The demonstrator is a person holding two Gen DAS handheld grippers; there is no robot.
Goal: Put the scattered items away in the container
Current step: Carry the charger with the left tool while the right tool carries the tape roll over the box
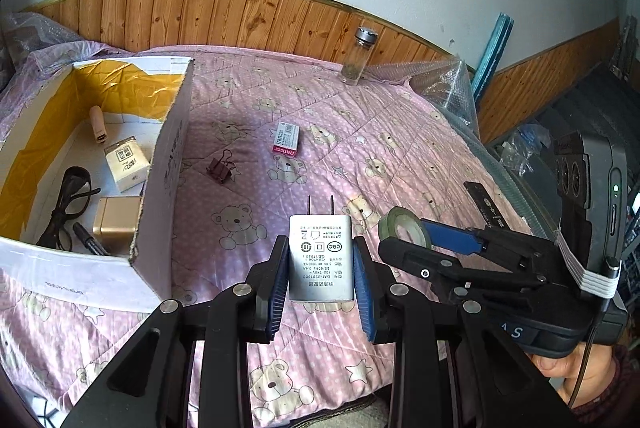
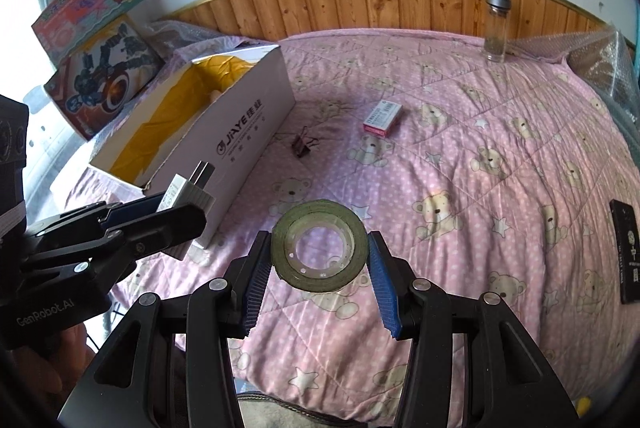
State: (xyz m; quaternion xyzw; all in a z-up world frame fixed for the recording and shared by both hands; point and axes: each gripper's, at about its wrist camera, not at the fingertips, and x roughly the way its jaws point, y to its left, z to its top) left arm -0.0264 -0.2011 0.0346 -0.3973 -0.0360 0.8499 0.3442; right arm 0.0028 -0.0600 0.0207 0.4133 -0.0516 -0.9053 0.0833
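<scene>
The left gripper [image 1: 320, 260] has its jaws clamped on the flat sides of a white charger [image 1: 321, 258], prongs forward, ready for dropping in; its label reads "GAT-050100". The right gripper [image 2: 319, 254] pinches a tape roll [image 2: 319, 246] across its rim. Both hang over the bed [image 2: 460, 156], beside the cardboard box [image 2: 224, 136] printed "JiAYE", near the bed's left edge.

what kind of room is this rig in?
Likely a home bedroom or spare room: the work surface is a bed-like spread of pink teddy-bear quilt, against wood wainscoting, with toy boxes stacked in the corner.
</scene>
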